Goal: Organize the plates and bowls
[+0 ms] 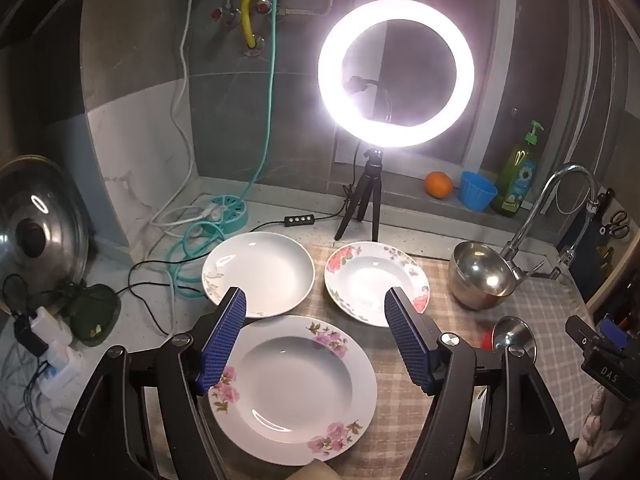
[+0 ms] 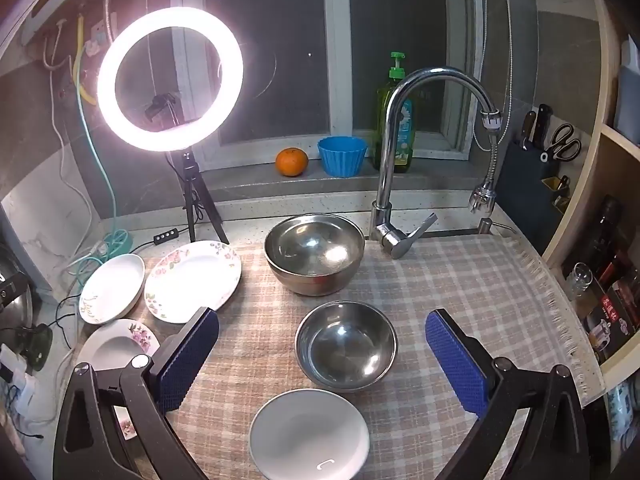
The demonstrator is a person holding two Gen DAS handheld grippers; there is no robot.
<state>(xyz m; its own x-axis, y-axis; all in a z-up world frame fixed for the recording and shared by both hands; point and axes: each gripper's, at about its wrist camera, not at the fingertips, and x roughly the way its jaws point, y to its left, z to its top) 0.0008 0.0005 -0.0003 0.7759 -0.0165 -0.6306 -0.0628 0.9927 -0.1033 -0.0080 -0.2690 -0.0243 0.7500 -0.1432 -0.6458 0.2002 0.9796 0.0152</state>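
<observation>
Checked cloth (image 2: 460, 280) held three flowered white plates (image 1: 294, 390) and shiny steel bowls (image 2: 346, 346), spread apart for sorting; left gripper (image 1: 316, 340) and right gripper (image 2: 322, 354) gaped wide, empty.

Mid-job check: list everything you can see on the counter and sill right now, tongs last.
flowered plates: two, white with pink flowers, left on the checked cloth
plain plate: one, white, far left
steel bowls: two, silver, centre; larger one by the tap
small bowl: one, white, nearest
cloth: one, beige check, under the dishes
ring light: one, lit, on a black tripod
orange: one, on the sill
cup: one, blue, on the sill
soap bottle: one, green, behind the tap
left tongs: open, empty
right tongs: open, empty
</observation>
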